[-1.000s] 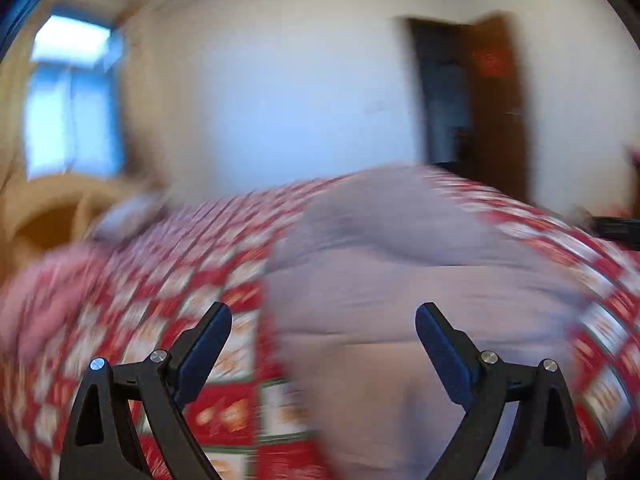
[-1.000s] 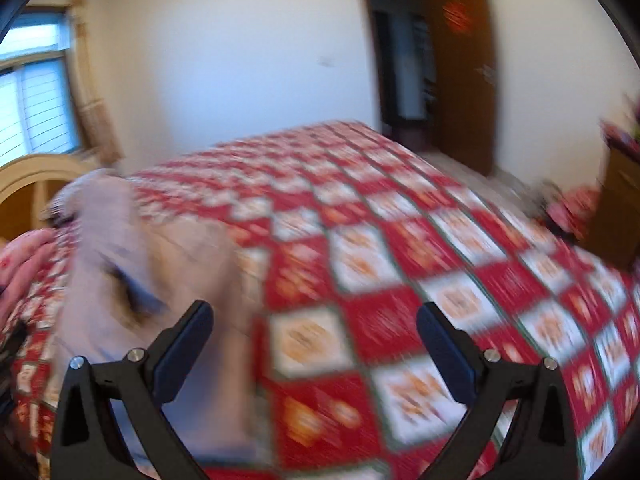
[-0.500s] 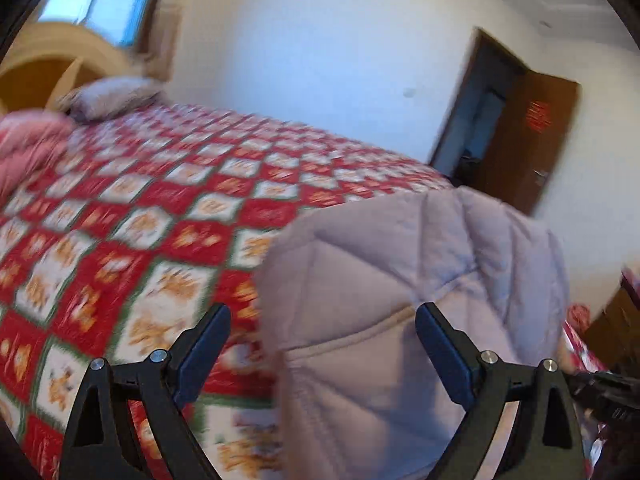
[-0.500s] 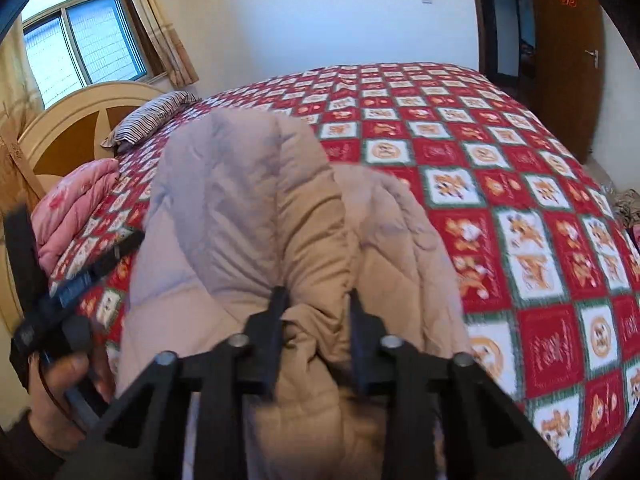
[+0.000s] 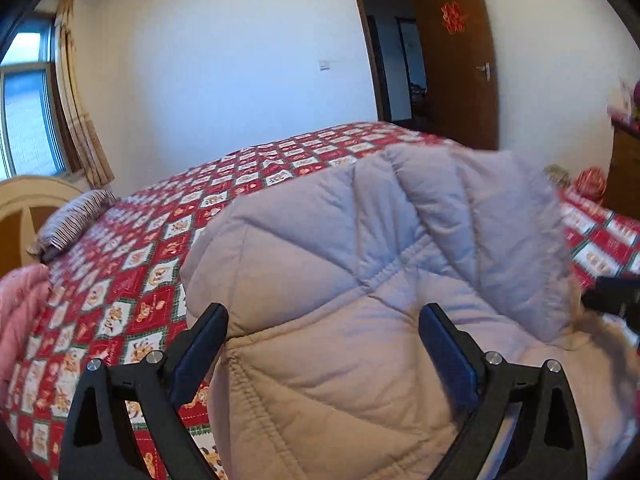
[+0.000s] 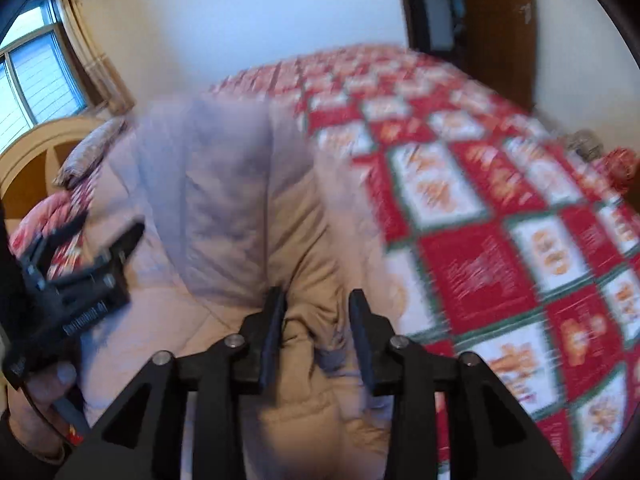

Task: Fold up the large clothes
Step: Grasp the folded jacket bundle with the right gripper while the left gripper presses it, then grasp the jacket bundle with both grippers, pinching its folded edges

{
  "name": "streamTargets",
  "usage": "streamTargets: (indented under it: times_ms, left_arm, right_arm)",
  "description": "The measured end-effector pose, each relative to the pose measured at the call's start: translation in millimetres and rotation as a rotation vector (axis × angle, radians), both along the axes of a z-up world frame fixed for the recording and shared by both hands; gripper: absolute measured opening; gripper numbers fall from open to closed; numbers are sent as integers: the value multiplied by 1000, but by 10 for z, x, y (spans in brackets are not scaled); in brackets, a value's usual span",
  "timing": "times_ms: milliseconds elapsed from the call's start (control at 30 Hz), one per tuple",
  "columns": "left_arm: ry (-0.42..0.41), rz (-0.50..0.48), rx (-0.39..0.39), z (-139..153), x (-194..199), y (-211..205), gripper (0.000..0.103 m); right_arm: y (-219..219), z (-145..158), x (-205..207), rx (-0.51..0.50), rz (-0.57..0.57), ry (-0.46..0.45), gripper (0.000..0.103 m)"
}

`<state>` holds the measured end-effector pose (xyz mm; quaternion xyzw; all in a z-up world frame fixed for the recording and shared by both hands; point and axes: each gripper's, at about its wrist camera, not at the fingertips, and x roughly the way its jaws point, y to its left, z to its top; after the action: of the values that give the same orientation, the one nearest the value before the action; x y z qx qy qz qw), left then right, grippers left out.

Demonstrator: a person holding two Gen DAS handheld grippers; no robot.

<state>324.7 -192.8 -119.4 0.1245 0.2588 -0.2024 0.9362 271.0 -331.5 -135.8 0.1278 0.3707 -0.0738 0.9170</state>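
Note:
A puffy quilted jacket (image 5: pixel 360 240), pale lilac and beige, lies bunched on the bed's red patterned quilt (image 5: pixel 140 280). My left gripper (image 5: pixel 324 336) hovers wide open over its near edge, the pads apart from the fabric. In the right wrist view the jacket (image 6: pixel 224 184) rises as a blurred hump. My right gripper (image 6: pixel 316 320) has a beige fold of it bunched between the pads. Its jaws are opening while the fold still fills the gap. A hand (image 6: pixel 44 392) holds the left gripper (image 6: pixel 100 256) at the jacket's left side.
A striped pillow (image 5: pixel 76 216) and pink folded bedding (image 5: pixel 20 308) lie by the wooden headboard (image 5: pixel 24 200) on the left. A brown door (image 5: pixel 456 52) stands open beyond the bed. A wooden cabinet (image 5: pixel 624 168) stands at the right.
My right gripper went from wide open to closed on a jacket fold, and its jaws now stand wider around it. My left gripper swung across the bed and over the jacket's edge, staying open.

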Motion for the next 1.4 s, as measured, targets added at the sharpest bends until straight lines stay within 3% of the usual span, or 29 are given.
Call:
streamTargets:
  times_ms: [133, 267, 400, 533, 700, 900, 1400]
  left_arm:
    - [-26, 10, -74, 245, -20, 147, 97]
    - [-38, 87, -69, 347, 129, 239, 97]
    - [59, 170, -90, 141, 431, 329, 97]
    - [152, 159, -158, -114, 551, 289, 97]
    - [124, 169, -104, -308, 542, 79, 102]
    - [168, 165, -129, -458, 642, 90, 102]
    - [183, 177, -98, -624, 687, 15, 102]
  right_arm:
    - [238, 504, -8, -99, 5, -136, 45]
    - [487, 715, 406, -89, 86, -158, 45]
    - [427, 437, 878, -66, 89, -88, 46]
    - [223, 38, 867, -56, 69, -41, 44]
    - [114, -186, 788, -60, 62, -37, 44]
    - [79, -352, 844, -41, 67, -39, 44]
    - [46, -603, 886, -16, 65, -27, 44]
